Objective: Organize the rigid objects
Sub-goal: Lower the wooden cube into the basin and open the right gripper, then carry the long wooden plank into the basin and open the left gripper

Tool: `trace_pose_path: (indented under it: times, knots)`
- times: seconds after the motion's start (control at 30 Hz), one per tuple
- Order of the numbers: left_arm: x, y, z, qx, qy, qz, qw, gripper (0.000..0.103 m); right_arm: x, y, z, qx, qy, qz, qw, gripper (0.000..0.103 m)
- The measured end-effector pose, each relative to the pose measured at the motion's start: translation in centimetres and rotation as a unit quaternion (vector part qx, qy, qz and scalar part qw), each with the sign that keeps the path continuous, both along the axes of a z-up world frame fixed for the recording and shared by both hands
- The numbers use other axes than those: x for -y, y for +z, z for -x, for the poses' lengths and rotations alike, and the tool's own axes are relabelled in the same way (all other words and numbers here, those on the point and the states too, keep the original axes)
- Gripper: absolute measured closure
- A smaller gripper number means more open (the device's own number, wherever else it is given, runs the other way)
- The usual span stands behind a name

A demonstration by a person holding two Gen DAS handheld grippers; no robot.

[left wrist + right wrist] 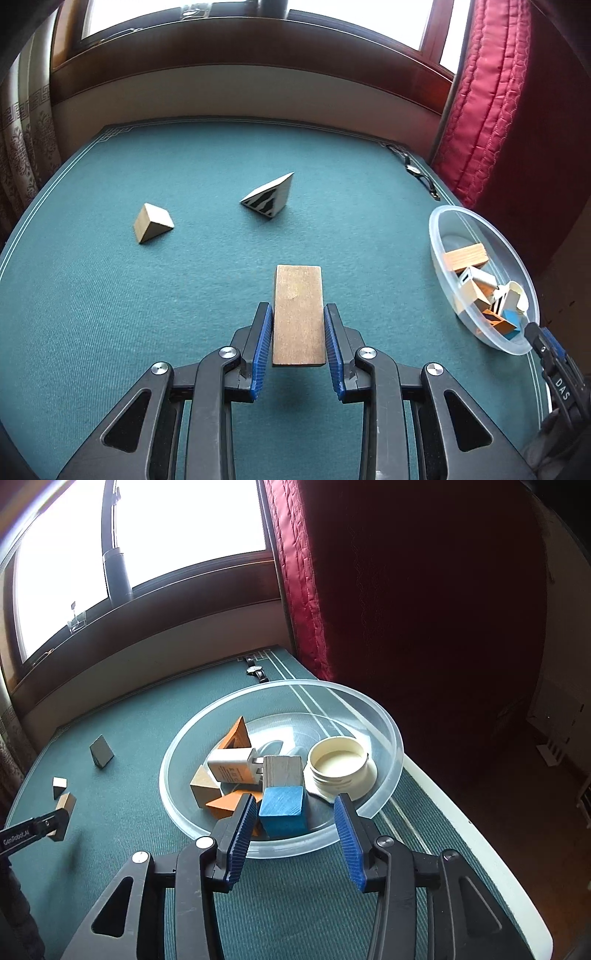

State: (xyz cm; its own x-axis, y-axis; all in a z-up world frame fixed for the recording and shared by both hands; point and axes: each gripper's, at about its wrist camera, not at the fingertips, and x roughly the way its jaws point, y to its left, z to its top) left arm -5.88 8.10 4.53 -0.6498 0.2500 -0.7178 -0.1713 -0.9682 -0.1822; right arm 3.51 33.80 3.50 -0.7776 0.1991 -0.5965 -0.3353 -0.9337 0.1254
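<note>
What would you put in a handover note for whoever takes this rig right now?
Left gripper: shut on the flat wooden plank, lifted above the green table.
Right gripper: open and holding nothing, at the near rim of the clear bowl.
Done: the bowl already holds a blue block, orange wedges, a plain wooden block, a white jar and other small pieces.
Left: carry the plank to the bowl, then collect the small wooden wedge and the striped wedge lying loose on the table.
A wristwatch lies near the far corner.
</note>
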Motion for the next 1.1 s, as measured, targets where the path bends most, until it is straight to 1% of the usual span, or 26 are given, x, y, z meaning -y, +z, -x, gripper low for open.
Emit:
trace_pose_path:
  times: [0.03, 0.07, 0.17, 0.27, 0.37, 0.57, 0.8, 0.93, 1.1]
  knots:
    - [-0.7, 0.3, 0.0, -0.004, -0.006, 0.002, 1.0, 0.074, -0.1, -0.1, -0.2, -0.002, -0.002, 0.002, 1.0, 0.048]
    - [-1.4, 0.6, 0.1, -0.007, -0.012, 0.005, 0.9999, 0.074, -0.2, -0.2, -0.4, -0.004, -0.004, 0.001, 1.0, 0.047]
    - [-3.4, 1.5, 0.2, -0.019, -0.03, 0.01, 0.9993, 0.074, -0.2, -0.3, -1.1, -0.014, -0.011, -0.004, 1.0, 0.047]
    - [-5.5, 2.3, 0.5, -0.027, -0.048, 0.013, 0.9984, 0.074, -0.4, -0.2, -1.6, -0.023, -0.013, 0.002, 1.0, 0.047]
    - [-7.5, 2.6, 1.0, -0.026, -0.066, 0.012, 0.9974, 0.074, -0.8, -0.1, -1.9, -0.029, -0.014, 0.01, 0.999, 0.047]
    - [-11.4, 2.9, 1.9, -0.025, -0.097, 0.011, 0.9949, 0.074, -1.6, -0.4, -1.9, -0.027, -0.017, 0.032, 0.999, 0.046]
    - [-15.1, 2.7, 3.1, -0.017, -0.123, 0.003, 0.9923, 0.074, -1.7, -0.5, -2.0, -0.027, -0.016, 0.036, 0.999, 0.046]
    - [-16.5, 2.6, 4.0, -0.005, -0.133, -0.008, 0.9911, 0.073, -1.7, -0.5, -2.0, -0.026, -0.017, 0.036, 0.999, 0.046]
    - [-15.3, 2.1, 4.2, -0.003, -0.113, -0.01, 0.9935, 0.072, -1.7, -0.5, -2.0, -0.026, -0.017, 0.037, 0.999, 0.046]
